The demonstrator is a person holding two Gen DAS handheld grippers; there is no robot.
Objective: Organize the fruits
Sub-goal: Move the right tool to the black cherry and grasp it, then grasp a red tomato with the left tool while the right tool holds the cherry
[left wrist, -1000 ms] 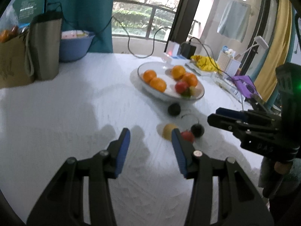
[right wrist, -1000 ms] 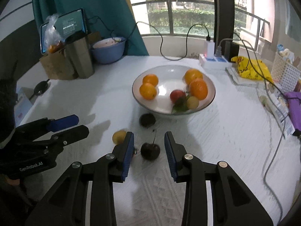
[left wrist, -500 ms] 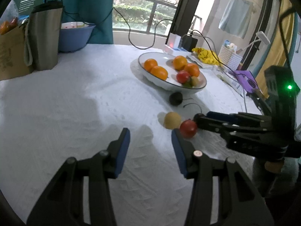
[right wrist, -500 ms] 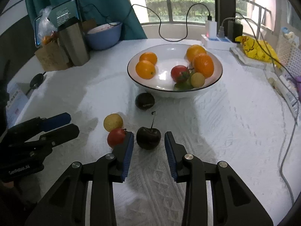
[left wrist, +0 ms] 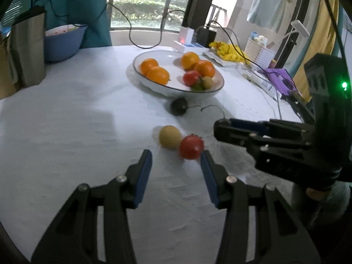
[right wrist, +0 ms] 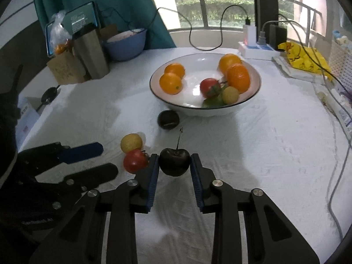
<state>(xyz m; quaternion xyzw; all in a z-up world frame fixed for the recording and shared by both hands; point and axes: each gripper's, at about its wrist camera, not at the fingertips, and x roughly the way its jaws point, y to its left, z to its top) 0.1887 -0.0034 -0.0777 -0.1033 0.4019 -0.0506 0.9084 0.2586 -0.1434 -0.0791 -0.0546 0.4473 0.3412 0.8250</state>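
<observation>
A dark cherry (right wrist: pixel 174 162) with an upright stem sits between the blue pads of my right gripper (right wrist: pixel 174 165). The jaws are closing and both pads touch its sides. A small red fruit (right wrist: pixel 135 161) and a yellow one (right wrist: pixel 131 143) lie just left of it on the white cloth. My left gripper (left wrist: pixel 175 156) is open and empty, with the red fruit (left wrist: pixel 191 147) just beyond its right fingertip and the yellow fruit (left wrist: pixel 169 136) behind. Another dark fruit (right wrist: pixel 168 120) rests in front of the white bowl (right wrist: pixel 253 92), which holds oranges, a red fruit and a yellow one.
A steel cup (right wrist: pixel 92 52), a paper bag (right wrist: pixel 62 69) and a blue bowl (right wrist: pixel 126 44) stand at the back left. A power strip (right wrist: pixel 257 48), cables and a yellow bag (right wrist: pixel 301 59) crowd the back right. A spoon (right wrist: pixel 47 98) lies at the left edge.
The right gripper sank over the dark cherry and its jaws narrowed onto it. The left gripper came closer to the red and yellow fruits.
</observation>
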